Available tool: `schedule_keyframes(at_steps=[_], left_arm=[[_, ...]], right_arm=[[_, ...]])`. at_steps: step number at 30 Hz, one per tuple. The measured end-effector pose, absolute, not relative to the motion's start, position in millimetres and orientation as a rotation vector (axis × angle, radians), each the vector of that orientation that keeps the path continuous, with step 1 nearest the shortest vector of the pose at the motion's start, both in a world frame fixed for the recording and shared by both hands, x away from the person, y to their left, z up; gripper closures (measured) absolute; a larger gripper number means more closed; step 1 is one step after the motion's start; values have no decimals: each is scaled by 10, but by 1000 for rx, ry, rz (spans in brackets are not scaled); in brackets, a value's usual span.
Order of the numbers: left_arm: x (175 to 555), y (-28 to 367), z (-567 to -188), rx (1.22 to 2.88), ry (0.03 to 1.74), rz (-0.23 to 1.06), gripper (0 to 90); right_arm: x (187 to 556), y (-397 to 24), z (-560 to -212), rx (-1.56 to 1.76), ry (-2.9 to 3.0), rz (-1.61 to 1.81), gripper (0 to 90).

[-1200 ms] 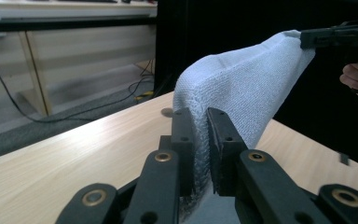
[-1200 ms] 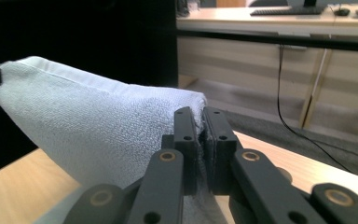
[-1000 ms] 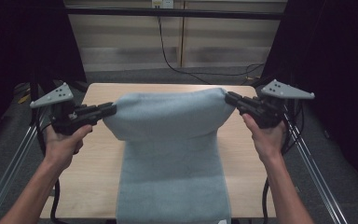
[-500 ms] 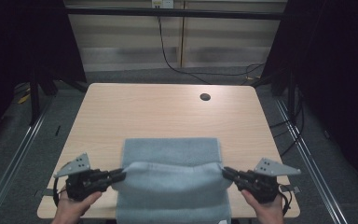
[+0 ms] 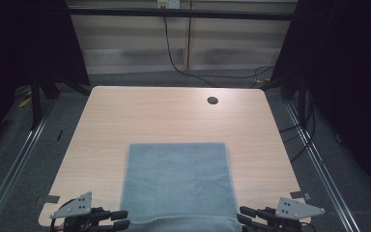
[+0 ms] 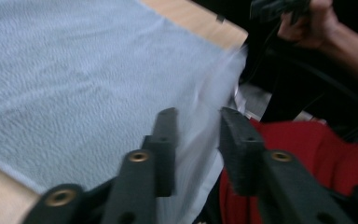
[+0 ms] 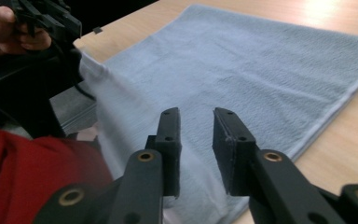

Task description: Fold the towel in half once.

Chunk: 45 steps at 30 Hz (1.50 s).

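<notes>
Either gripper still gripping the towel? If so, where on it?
Neither holds it. Both the left gripper and right gripper have just been opening; the light blue terry towel's near edge lies loose between their jaws.

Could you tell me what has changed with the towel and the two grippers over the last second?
Both grippers, left and right, carried the towel down from mid-air toward the near table edge and laid it flat, its near edge hanging off. Their jaws have just been opening, letting go; the cloth sits loosely between them. The table stayed put.
</notes>
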State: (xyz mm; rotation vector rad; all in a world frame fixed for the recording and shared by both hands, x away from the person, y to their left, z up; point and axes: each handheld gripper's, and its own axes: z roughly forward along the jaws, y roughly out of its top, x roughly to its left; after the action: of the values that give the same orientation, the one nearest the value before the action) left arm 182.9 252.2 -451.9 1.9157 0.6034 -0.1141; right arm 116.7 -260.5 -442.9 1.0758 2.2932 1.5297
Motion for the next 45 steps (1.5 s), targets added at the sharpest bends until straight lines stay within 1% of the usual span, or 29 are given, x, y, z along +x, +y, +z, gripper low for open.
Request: schedule_keyframes(at_steps=[2, 3, 5, 6, 8, 9, 11, 12, 18, 20, 24, 26, 29, 32, 34, 36, 43, 45], left_arm=[[2019, 2533, -4545, 1898, 647, -104, 646], [2121, 2528, -4561, 1908, 675, -78, 643], [2315, 2493, -4612, 1924, 693, -69, 637], [2393, 2469, -4641, 1924, 715, -46, 636], [2530, 2407, -4706, 1932, 731, -56, 623], [2583, 2371, -4733, 1937, 757, -34, 619], [2672, 2317, -4755, 1957, 760, -45, 611], [2704, 2293, -4755, 1969, 754, -18, 612], [3004, 2221, -4826, 2004, 812, 5, 607], [3106, 2194, -4869, 2011, 843, 7, 605], [3260, 2162, -4908, 2002, 875, 70, 603], [3292, 2165, -4926, 2003, 876, 56, 604], [3307, 2182, -4999, 2041, 902, 78, 595], [3292, 2188, -5030, 2063, 887, 66, 593], [3281, 2203, -5040, 2068, 879, 64, 606], [3259, 2216, -5044, 2063, 880, 45, 612], [2993, 2201, -5013, 2102, 846, 20, 613], [2940, 2166, -4992, 2129, 835, 39, 611]], right_arm=[[1269, -2593, -4453, 1102, 2263, 1515, 675], [1338, -2581, -4478, 1116, 2254, 1520, 670], [1483, -2533, -4527, 1128, 2263, 1493, 658], [1556, -2502, -4552, 1126, 2273, 1479, 650], [1689, -2440, -4588, 1115, 2313, 1434, 652], [1756, -2419, -4601, 1117, 2322, 1419, 649], [1908, -2398, -4630, 1127, 2334, 1402, 633], [1986, -2388, -4648, 1131, 2337, 1384, 629], [2411, -2318, -4757, 1168, 2373, 1294, 575], [2540, -2292, -4779, 1178, 2382, 1265, 570], [2784, -2219, -4828, 1205, 2397, 1218, 565], [2897, -2158, -4856, 1200, 2414, 1193, 562], [3035, -2064, -4913, 1199, 2439, 1137, 560], [3070, -2008, -4964, 1210, 2441, 1117, 547], [3034, -1987, -4985, 1240, 2434, 1096, 525], [2977, -1957, -4982, 1243, 2433, 1078, 522], [2739, -2003, -4972, 1205, 2473, 1079, 527], [2689, -2007, -4958, 1205, 2485, 1063, 526]])
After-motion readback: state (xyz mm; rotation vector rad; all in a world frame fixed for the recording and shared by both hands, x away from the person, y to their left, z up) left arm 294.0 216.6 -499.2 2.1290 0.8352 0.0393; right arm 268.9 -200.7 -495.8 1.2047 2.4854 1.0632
